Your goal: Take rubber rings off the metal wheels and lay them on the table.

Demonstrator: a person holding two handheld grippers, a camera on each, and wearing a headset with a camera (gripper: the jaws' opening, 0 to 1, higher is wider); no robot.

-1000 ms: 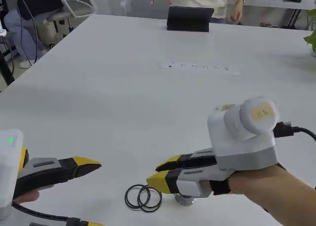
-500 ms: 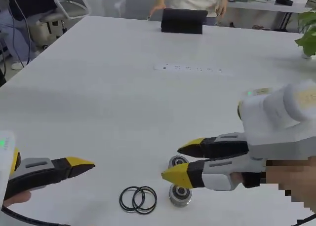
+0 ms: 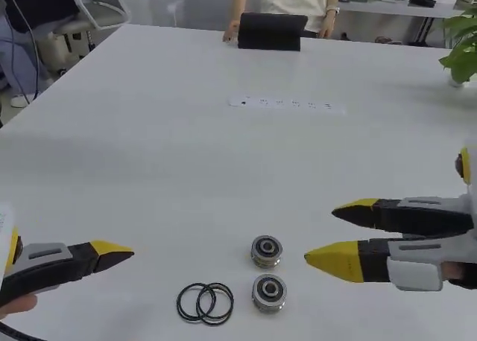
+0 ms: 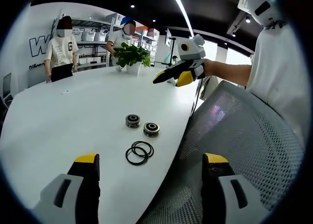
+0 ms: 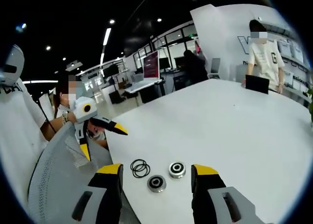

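The right gripper [image 3: 320, 234] had its 2 yellow-tipped jaws spread well apart with nothing between them. 1.0 s earlier those jaws were nearly together and low over the wheels, just beside the rubber rings [image 3: 205, 302]. Half a second later they had parted somewhat and pulled off to the right. By this moment they had gone further right and opened wider, well clear of the work.

The left gripper [image 4: 151, 158] also stood wide open and empty. It had stayed near the table's near edge, left of the rings, with no part in the move.

With the right gripper out of the way, both metal wheels showed in full: the farther wheel [image 3: 266, 251] and the nearer wheel [image 3: 268, 292]. They lay flat, just beside each other, close to the near edge of the table [image 3: 186, 147]. Neither seemed to carry a dark band round its rim, though at this size that was hard to tell for sure.

The 2 rings lay flat on the table, overlapping each other, just left of the nearer wheel and apart from it.

The withdrawal and the opened jaws read as a release after the last ring was laid down. With 2 rings down and 2 apparently bare wheels, the task looked finished.
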